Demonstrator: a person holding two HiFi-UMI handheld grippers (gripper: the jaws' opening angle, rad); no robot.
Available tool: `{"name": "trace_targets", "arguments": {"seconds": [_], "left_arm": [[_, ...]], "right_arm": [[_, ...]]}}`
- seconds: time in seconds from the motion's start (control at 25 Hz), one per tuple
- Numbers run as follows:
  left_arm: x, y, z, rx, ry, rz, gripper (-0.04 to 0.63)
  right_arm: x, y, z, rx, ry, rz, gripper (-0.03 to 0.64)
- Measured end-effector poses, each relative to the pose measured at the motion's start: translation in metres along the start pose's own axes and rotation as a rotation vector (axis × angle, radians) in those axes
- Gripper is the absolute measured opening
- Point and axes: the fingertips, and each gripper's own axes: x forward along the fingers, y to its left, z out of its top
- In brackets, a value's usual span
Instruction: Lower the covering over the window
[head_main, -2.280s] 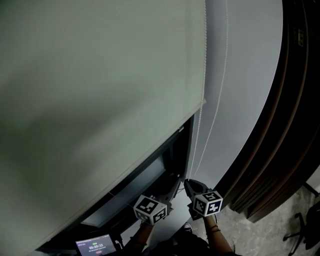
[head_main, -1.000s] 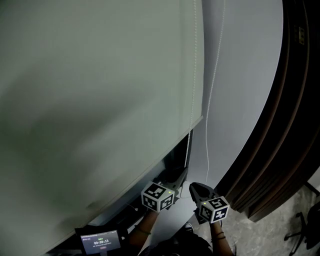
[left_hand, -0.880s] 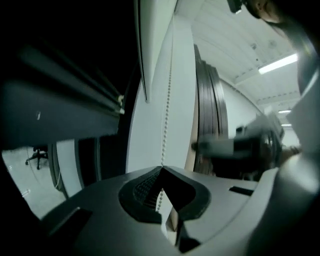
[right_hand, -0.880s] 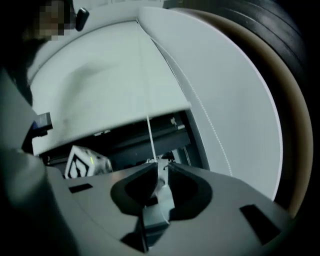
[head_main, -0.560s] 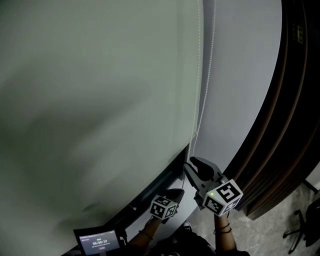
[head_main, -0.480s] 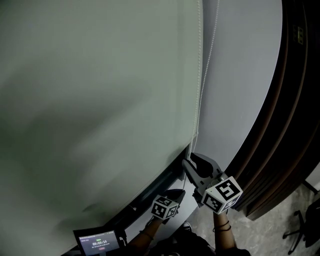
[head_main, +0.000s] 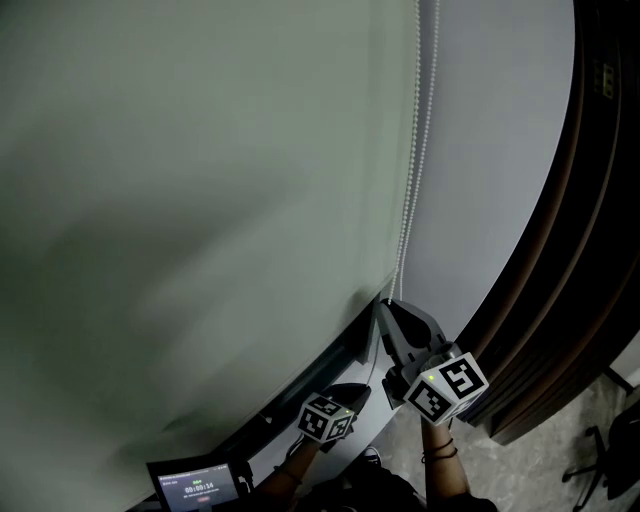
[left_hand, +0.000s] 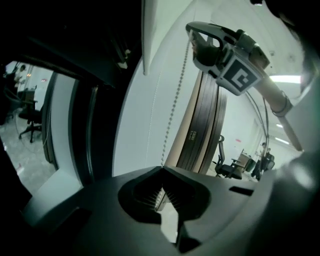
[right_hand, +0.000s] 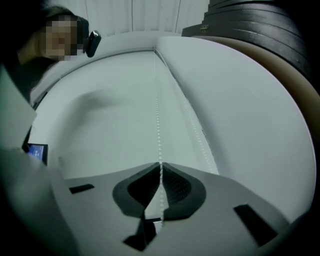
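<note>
At lower centre-right of the head view, the right gripper (head_main: 389, 306), its jaws just closed, pinches the bead chain (head_main: 412, 190); below it, the left gripper (head_main: 352, 391) clamps it too.

Head view hangs close, peering steeply down the blind (head_main: 200, 200). Both gripper views sit tight on the bead chain (head_main: 411, 200), facing up along it. All three share that chain.

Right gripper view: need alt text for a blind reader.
The right tool has just closed its jaws on a white bead chain, which runs straight up the picture across the pale window blind. A dark curved frame fills the top right, and a small lit screen shows at far left.
</note>
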Motion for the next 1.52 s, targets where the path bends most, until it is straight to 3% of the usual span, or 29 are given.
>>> {"name": "trace_targets", "arguments": {"seconds": [0.08, 0.24, 0.36, 0.48, 0.6, 0.72, 0.8, 1.04, 1.2, 1.24, 1.28, 1.4, 1.52], "left_arm": [[-0.006, -0.009, 0.012, 0.062, -0.041, -0.028, 0.003], [-0.026, -0.040, 0.085, 0.147, -0.253, -0.060, 0.008], [-0.055, -0.058, 0.140, 0.264, -0.390, -0.031, 0.008], [-0.085, -0.067, 0.181, 0.352, -0.499, -0.006, 0.008], [-0.082, -0.062, 0.200, 0.310, -0.522, 0.001, 0.008], [-0.074, -0.055, 0.213, 0.248, -0.534, -0.022, 0.066], [-0.078, -0.055, 0.221, 0.248, -0.551, -0.044, 0.094], [-0.102, -0.070, 0.248, 0.290, -0.651, -0.133, 0.094], [-0.111, -0.070, 0.256, 0.358, -0.657, -0.122, 0.082], [-0.111, -0.071, 0.257, 0.374, -0.650, -0.124, 0.027], [-0.111, -0.071, 0.257, 0.379, -0.644, -0.129, 0.018], [-0.110, -0.068, 0.261, 0.332, -0.653, -0.130, 0.015], [-0.106, -0.064, 0.269, 0.312, -0.674, -0.081, 0.012]], "right_arm": [[-0.003, -0.009, -0.001, 0.037, -0.032, -0.017, 0.020], [-0.012, -0.037, -0.019, 0.021, 0.026, -0.052, 0.015], [-0.028, -0.051, -0.080, 0.047, 0.154, -0.102, 0.015], [-0.052, -0.060, -0.169, 0.126, 0.322, -0.161, 0.015], [-0.081, -0.066, -0.240, 0.203, 0.452, -0.195, 0.015], [-0.097, -0.060, -0.269, 0.182, 0.498, -0.209, 0.015], [-0.095, -0.047, -0.274, 0.168, 0.509, -0.197, 0.015], [-0.090, -0.027, -0.283, 0.134, 0.499, -0.191, 0.015], [-0.093, -0.016, -0.288, 0.113, 0.488, -0.180, 0.015], [-0.094, -0.015, -0.288, 0.113, 0.486, -0.180, 0.015], [-0.094, -0.015, -0.288, 0.114, 0.484, -0.181, 0.015], [-0.097, -0.019, -0.284, 0.123, 0.485, -0.185, 0.015], [-0.104, -0.025, -0.271, 0.081, 0.486, -0.186, 0.015]]}}
